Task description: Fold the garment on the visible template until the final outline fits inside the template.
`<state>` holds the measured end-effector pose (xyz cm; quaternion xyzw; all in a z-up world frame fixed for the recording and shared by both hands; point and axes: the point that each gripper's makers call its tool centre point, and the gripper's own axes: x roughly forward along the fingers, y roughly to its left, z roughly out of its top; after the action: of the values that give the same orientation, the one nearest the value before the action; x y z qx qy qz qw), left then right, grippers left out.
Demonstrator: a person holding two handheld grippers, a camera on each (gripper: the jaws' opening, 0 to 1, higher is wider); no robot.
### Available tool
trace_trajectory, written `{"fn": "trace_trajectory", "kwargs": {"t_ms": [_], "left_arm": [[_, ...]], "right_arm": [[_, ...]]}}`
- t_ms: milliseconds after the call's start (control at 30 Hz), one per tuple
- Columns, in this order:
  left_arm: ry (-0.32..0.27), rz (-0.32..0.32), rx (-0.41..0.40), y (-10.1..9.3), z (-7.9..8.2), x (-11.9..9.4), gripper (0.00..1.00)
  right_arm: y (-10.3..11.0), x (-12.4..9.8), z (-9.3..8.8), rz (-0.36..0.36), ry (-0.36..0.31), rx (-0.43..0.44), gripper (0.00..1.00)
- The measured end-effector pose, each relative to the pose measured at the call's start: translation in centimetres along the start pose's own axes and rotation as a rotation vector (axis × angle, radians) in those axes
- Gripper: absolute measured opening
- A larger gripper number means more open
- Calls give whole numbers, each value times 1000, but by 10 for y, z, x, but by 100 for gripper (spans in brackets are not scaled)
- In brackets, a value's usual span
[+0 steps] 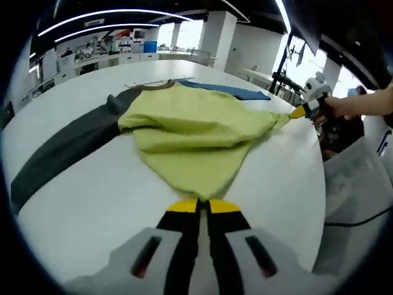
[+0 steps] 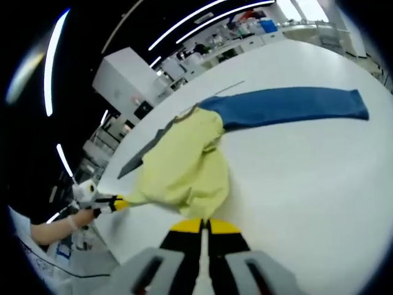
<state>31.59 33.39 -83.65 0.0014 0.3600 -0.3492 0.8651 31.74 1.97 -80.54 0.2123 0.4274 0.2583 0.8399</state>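
grey claw (image 1: 204, 206) bodies, black jaws, yellow tips, red slots.

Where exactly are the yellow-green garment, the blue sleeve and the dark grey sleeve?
Yellow-green garment (image 1: 196, 132), left gripper view: middle of its body.
Blue sleeve (image 2: 295, 104), right gripper view: midway along its length.
Dark grey sleeve (image 1: 67, 144), left gripper view: midway along its length.

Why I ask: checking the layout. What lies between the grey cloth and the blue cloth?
The yellow garment lies between them, clearest in the right gripper view.
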Motion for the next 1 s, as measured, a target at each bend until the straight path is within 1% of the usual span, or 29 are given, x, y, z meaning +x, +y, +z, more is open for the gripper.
{"fn": "trace_trajectory", "kwargs": {"t_ms": [33, 100, 167, 200, 233, 333, 400, 467, 600, 633, 700, 800, 933, 1000], "left_arm": [[-5, -35, -46, -7, 1, -1, 1], [-8, -34, -103, -6, 4, -3, 1], [-20, -58, -147, -9, 7, -7, 1], [-20, -67, -197, -7, 7, -10, 0], [-13, -73, -216, -7, 7, -12, 0], [-20, -80, -215, -7, 10, -20, 0], [-36, -104, -313, -12, 15, -27, 0], [-50, -119, -403, -12, 19, -34, 0], [-28, -139, -448, -14, 15, -44, 0], [-32, -143, -451, -15, 14, -47, 0], [-25, -159, -484, -18, 12, -52, 0], [-19, -160, -501, -23, 7, -59, 0], [8, -160, -532, -29, -2, -65, 0], [34, -164, -556, -32, -9, -66, 0]], "right_arm": [[0, -1, 1, 1, -2, 0, 0], [0, -2, 2, 3, -4, 1, 0], [0, -4, 3, 7, -6, 0, 0], [0, -4, 3, 7, -8, -1, 0], [1, -5, 4, 7, -10, -3, 0], [2, -9, 4, 8, -15, -4, 0], [4, -12, 3, 11, -14, -2, 0], [6, -15, 3, 16, -13, -5, 0], [6, -21, 0, 28, -12, -2, 0], [7, -23, -1, 28, -11, -4, 0], [8, -26, -4, 27, -8, -9, 0], [8, -31, -7, 31, -1, -10, 0], [6, -36, -12, 32, 6, -8, 0], [7, -38, -16, 35, 8, -3, 0]]}}
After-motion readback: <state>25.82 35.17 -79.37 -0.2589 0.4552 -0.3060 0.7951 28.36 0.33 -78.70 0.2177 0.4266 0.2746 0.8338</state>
